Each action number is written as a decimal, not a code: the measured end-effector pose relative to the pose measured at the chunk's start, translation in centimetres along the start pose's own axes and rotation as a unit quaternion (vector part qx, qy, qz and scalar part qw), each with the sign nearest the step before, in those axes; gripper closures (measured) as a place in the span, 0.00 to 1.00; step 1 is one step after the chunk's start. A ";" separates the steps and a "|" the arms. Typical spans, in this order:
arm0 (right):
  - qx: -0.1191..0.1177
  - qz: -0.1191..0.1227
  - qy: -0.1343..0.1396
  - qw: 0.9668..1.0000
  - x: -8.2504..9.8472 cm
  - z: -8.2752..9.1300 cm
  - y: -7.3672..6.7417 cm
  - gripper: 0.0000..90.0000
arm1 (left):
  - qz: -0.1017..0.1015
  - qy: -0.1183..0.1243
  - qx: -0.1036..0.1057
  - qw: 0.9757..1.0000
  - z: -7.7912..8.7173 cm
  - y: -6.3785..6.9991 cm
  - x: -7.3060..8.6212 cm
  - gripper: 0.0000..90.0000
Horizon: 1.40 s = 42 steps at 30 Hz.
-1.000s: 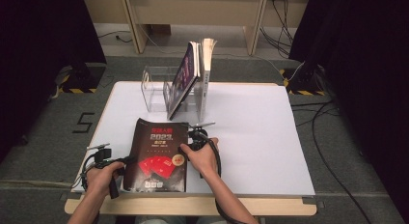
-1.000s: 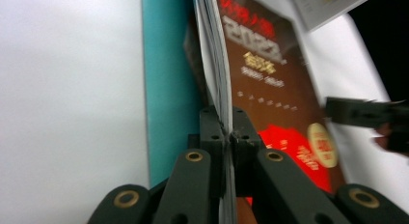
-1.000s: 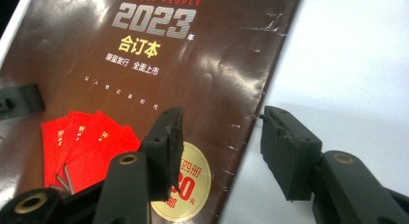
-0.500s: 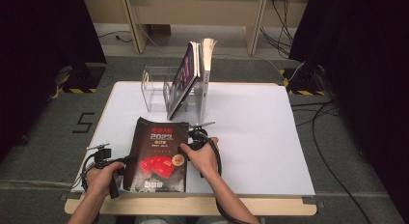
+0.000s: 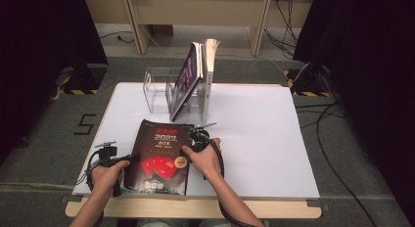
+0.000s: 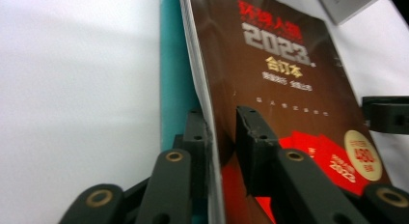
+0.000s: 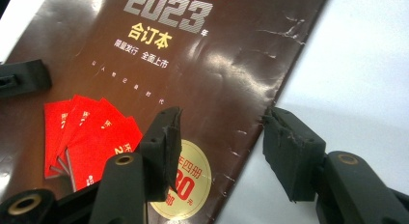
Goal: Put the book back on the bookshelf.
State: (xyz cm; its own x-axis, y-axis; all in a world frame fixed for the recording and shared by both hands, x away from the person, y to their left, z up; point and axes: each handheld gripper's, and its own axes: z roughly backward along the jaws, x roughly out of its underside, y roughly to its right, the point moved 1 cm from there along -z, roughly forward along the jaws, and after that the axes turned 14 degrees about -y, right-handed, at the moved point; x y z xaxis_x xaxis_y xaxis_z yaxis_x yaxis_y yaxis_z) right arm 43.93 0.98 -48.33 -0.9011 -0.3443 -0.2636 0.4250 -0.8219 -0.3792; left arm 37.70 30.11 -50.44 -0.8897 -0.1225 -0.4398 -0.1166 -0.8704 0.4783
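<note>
At the bottom of the high view my left gripper [image 5: 128, 161] has just been opening, its jaws loose around the brown 2023 book's [image 5: 161, 156] edge, while my right gripper [image 5: 188, 144] stands released across its other edge. The book lies flat on the white surface [image 5: 254, 134]. Farther up, at centre, the clear rack [image 5: 159, 92] holds two leaning books [image 5: 198, 73].

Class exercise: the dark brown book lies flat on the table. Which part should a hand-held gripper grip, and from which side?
Probably its long page edge, from the left. The book lies flat, so only its thin edges fit between jaws, and the left hand-held gripper already straddles that slightly raised edge.
</note>
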 end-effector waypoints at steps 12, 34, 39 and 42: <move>-0.002 0.005 -0.003 1.000 -0.1 0.0 0.1 0.54 | -0.011 -0.021 -0.004 1.000 -0.5 -0.3 -2.4 0.67; -0.002 0.009 -0.009 1.000 -0.3 0.0 0.1 0.54 | -0.050 -0.027 -0.034 0.998 -0.9 -0.6 -4.1 0.85; -0.002 0.009 -0.011 1.000 -0.3 0.1 0.1 0.54 | -0.074 -0.018 -0.026 0.997 -0.1 -0.1 -3.5 0.97; -0.004 0.007 -0.011 1.000 -0.3 0.1 0.1 0.54 | -0.069 -0.011 -0.014 0.997 0.2 -0.2 -3.0 0.97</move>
State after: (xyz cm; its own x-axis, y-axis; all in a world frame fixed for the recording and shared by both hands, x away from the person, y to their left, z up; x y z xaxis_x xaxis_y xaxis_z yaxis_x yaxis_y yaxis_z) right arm 44.24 0.96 -48.23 -0.8963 -0.3664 -0.2499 0.4390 -0.8130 -0.3825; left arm 40.32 30.75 -49.11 -0.8758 0.0101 -0.4825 -0.2264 -0.8915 0.3924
